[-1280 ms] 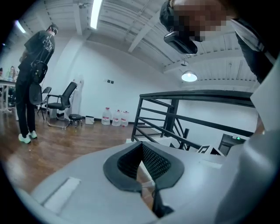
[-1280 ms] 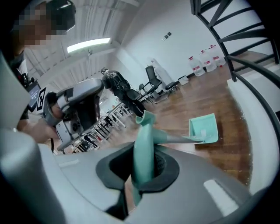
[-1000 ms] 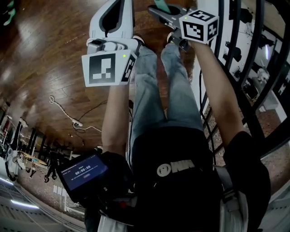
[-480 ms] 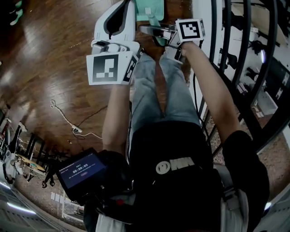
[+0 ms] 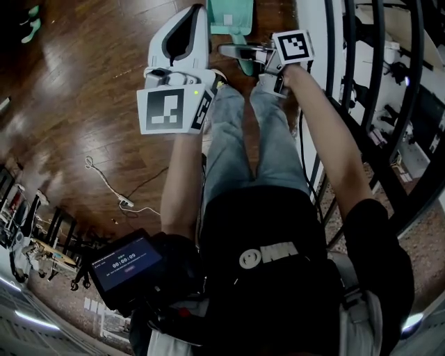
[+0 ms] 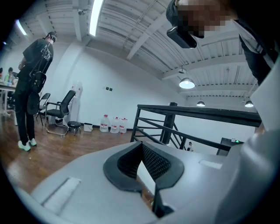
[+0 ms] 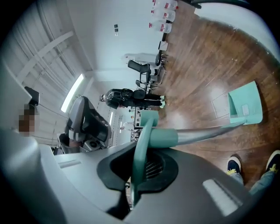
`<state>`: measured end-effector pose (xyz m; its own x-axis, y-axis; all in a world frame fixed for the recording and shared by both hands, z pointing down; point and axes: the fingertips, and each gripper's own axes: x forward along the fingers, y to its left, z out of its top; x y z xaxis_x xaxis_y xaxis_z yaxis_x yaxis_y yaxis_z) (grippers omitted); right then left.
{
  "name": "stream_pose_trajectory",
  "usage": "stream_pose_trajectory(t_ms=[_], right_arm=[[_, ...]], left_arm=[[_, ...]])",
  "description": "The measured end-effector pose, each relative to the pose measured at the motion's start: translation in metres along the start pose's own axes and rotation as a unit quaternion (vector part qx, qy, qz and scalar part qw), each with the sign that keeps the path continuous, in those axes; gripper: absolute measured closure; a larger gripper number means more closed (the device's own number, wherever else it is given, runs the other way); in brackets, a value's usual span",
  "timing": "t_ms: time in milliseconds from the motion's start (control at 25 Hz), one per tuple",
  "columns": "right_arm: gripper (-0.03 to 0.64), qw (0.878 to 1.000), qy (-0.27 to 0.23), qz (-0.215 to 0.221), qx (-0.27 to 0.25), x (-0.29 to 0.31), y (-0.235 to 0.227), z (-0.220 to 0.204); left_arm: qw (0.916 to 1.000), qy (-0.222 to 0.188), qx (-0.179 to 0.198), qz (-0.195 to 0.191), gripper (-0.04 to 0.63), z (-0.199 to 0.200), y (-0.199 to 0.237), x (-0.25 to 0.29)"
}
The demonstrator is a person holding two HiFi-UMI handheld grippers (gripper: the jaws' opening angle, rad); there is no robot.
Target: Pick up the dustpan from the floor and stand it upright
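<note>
The dustpan's teal pan (image 5: 231, 15) shows at the top of the head view, on the wooden floor ahead of the person's feet. In the right gripper view the pan (image 7: 246, 105) lies far right, and a grey pole (image 7: 205, 131) runs from it to a teal handle (image 7: 146, 135). My right gripper (image 7: 140, 168) is shut on that handle; it (image 5: 236, 51) points left in the head view. My left gripper (image 5: 189, 14) hangs beside it, left of the pan. Its pads meet at the tips (image 6: 141, 146) with nothing between them.
A black railing (image 5: 361, 83) runs close along the right. The person's jeans-clad legs (image 5: 240, 139) and shoes (image 7: 234, 164) are just below the grippers. A white cable (image 5: 111, 188) lies on the floor at left. Further off are a standing person (image 6: 33, 87), a chair (image 6: 61, 111) and water bottles (image 6: 113, 124).
The right gripper has rolled with the handle in it and shifted slightly left. The teal pan has come into the head view at the top. The left gripper has hardly moved.
</note>
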<state>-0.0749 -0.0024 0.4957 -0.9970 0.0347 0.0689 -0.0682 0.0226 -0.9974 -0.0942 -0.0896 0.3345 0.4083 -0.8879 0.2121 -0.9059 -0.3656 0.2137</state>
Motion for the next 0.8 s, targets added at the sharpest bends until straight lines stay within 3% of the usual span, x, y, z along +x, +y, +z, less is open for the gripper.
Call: stream_pose_trajectory(t_ms=[80, 240, 360, 680, 800], right_arm=[[0.585, 1.000, -0.009, 0.013, 0.001, -0.001, -0.001, 0.001], [0.408, 0.998, 0.010, 0.056, 0.010, -0.001, 0.003, -0.012], [0.289, 0.998, 0.030, 0.062, 0.000, 0.001, 0.005, -0.019], [0.152, 0.999, 0.024, 0.036, 0.013, -0.001, -0.012, -0.023], [0.135, 0.999, 0.036, 0.020, -0.011, -0.007, -0.019, -0.030]], left_arm=[[1.0000, 0.000, 0.006, -0.002, 0.583, 0.003, -0.001, 0.001], [0.9999, 0.003, 0.010, -0.008, 0.583, 0.002, -0.004, 0.002], [0.9999, 0.002, 0.011, -0.006, 0.583, 0.002, -0.001, 0.000], [0.9999, -0.003, -0.010, 0.007, 0.583, -0.011, 0.007, -0.010], [0.9999, -0.002, 0.011, -0.004, 0.583, -0.001, 0.002, -0.007]])
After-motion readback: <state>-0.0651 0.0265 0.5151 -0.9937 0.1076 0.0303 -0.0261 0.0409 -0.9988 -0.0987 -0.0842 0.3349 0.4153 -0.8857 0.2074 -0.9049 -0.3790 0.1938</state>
